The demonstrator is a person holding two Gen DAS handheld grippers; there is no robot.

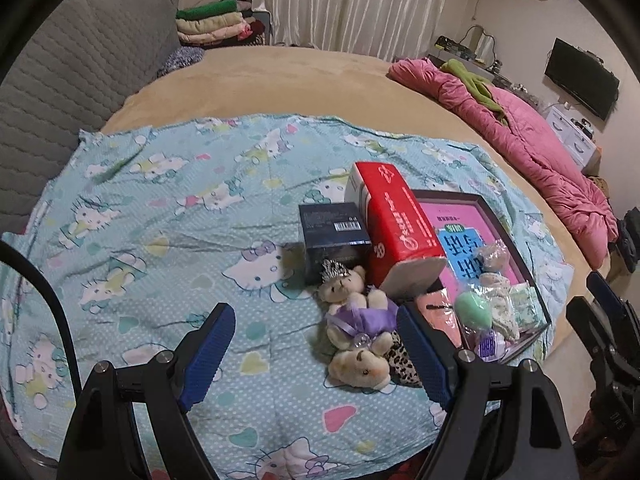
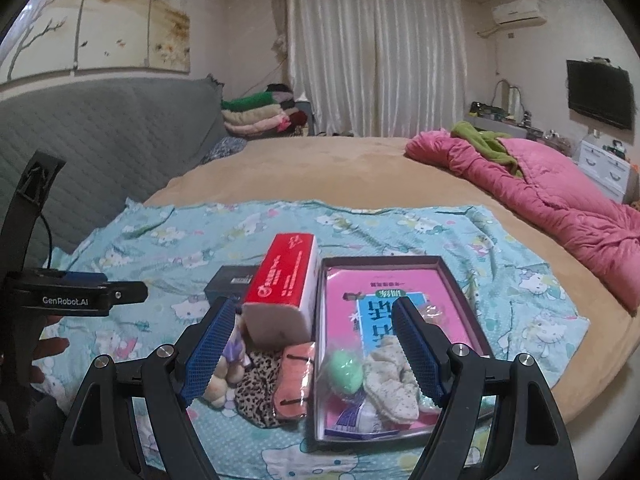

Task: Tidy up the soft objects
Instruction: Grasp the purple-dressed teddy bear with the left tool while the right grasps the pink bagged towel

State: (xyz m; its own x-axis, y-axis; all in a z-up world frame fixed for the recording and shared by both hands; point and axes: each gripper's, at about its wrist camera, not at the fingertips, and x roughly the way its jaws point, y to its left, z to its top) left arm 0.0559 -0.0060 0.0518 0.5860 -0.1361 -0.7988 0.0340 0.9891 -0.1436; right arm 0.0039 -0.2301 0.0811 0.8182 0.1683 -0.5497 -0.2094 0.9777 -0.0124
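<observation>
The left gripper point(image 1: 316, 350) hangs over the patterned sheet point(image 1: 160, 216) with its jaws spread wide and nothing between the pads. Just past its right finger point(image 1: 420, 356), toward 1 o'clock, lies a small teddy bear in a purple dress point(image 1: 354, 304), and below it, at 3 o'clock of the gap, a second plush toy point(image 1: 360, 368) touching a leopard-print pouch point(image 1: 400, 364). Beyond the bear at 12 o'clock stands a dark box point(image 1: 334, 236), with a red tissue pack point(image 1: 396, 228) leaning beside it at 1 o'clock.

The right gripper point(image 2: 316, 348) is likewise wide open and holds nothing. Between its fingers in its own view sit the tissue pack point(image 2: 286, 292), a wrapped pink item point(image 2: 294, 376) and the leopard-print pouch point(image 2: 258, 384). At 3 o'clock lies a shallow tray point(image 2: 460, 280) lined with a pink booklet point(image 2: 348, 284); in it rest a green egg-shaped sponge point(image 2: 346, 372) and a pale speckled cloth piece point(image 2: 390, 384). Far off at 2 o'clock a pink quilt point(image 2: 560, 204) lies bunched on the bed point(image 2: 320, 168).
</observation>
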